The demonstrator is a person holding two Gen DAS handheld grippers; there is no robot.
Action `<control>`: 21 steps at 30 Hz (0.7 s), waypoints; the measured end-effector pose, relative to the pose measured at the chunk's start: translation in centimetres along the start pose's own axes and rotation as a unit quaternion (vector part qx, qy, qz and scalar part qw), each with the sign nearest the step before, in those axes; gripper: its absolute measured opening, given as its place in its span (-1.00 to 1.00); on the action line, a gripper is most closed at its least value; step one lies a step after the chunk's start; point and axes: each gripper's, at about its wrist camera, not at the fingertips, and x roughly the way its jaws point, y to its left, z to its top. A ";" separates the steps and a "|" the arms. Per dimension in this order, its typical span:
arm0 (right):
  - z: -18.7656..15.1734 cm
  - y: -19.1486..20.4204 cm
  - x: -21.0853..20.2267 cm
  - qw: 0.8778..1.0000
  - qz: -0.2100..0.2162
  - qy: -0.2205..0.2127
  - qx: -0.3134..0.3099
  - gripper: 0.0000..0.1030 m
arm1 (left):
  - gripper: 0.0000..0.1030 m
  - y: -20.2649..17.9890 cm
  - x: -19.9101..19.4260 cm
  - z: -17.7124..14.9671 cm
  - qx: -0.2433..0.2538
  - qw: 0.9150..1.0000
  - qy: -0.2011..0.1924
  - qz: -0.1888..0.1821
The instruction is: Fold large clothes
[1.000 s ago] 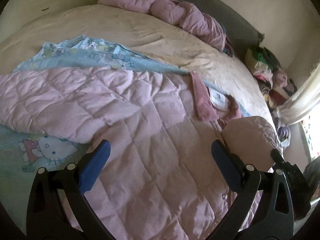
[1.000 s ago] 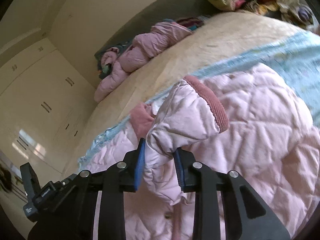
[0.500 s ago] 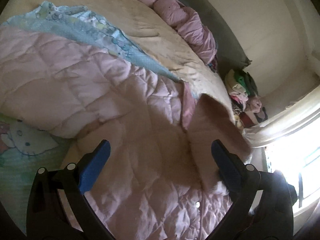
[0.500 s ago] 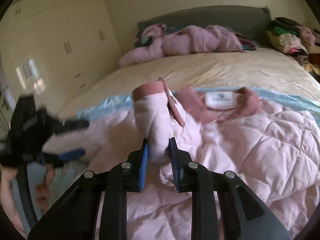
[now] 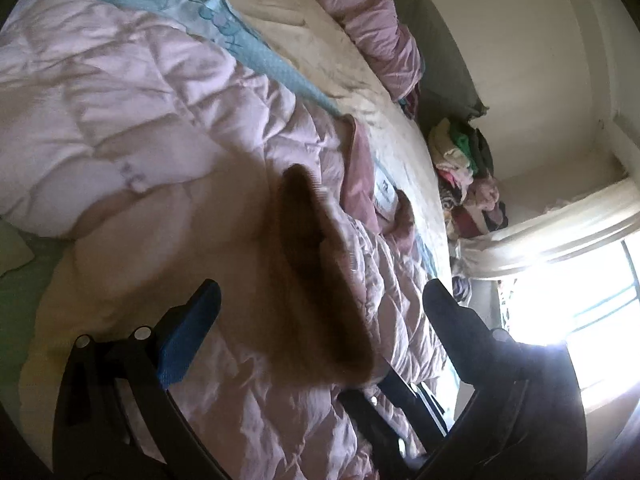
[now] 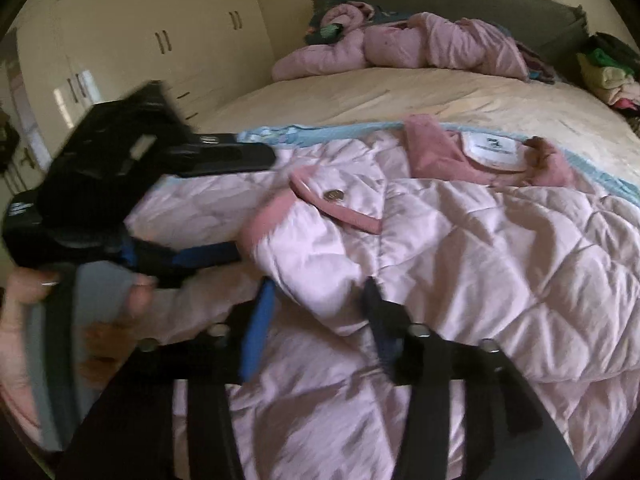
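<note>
pink quilted jacket (image 6: pixel 480 248) spread face-down across the bed (image 6: pixel 400 92), collar label (image 6: pixel 494 148) toward the headboard. sleeve (image 6: pixel 320 236) laid over the jacket's back, between the parted fingers of the right gripper (image 6: pixel 320 300) (grip looks let go, though blurred). left gripper (image 5: pixel 320 312) wide, empty, beside that sleeve. best to flatten the cuff (image 6: pixel 340 204) square to the collar label before withdrawing.
</note>
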 end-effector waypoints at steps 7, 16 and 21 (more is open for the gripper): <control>-1.0 -1.2 -3.9 1.000 0.005 -0.010 0.026 0.04 | 0.79 -0.8 1.3 -1.0 0.039 0.999 0.000 0.008; -3.8 -6.8 -10.5 0.995 -0.067 -0.014 0.067 0.04 | -0.81 -2.2 3.3 -2.2 0.134 0.988 0.007 0.077; -6.0 -11.4 -14.0 0.986 -0.129 -0.011 0.107 0.04 | -0.88 -5.1 0.9 -1.9 0.194 0.975 -0.049 0.092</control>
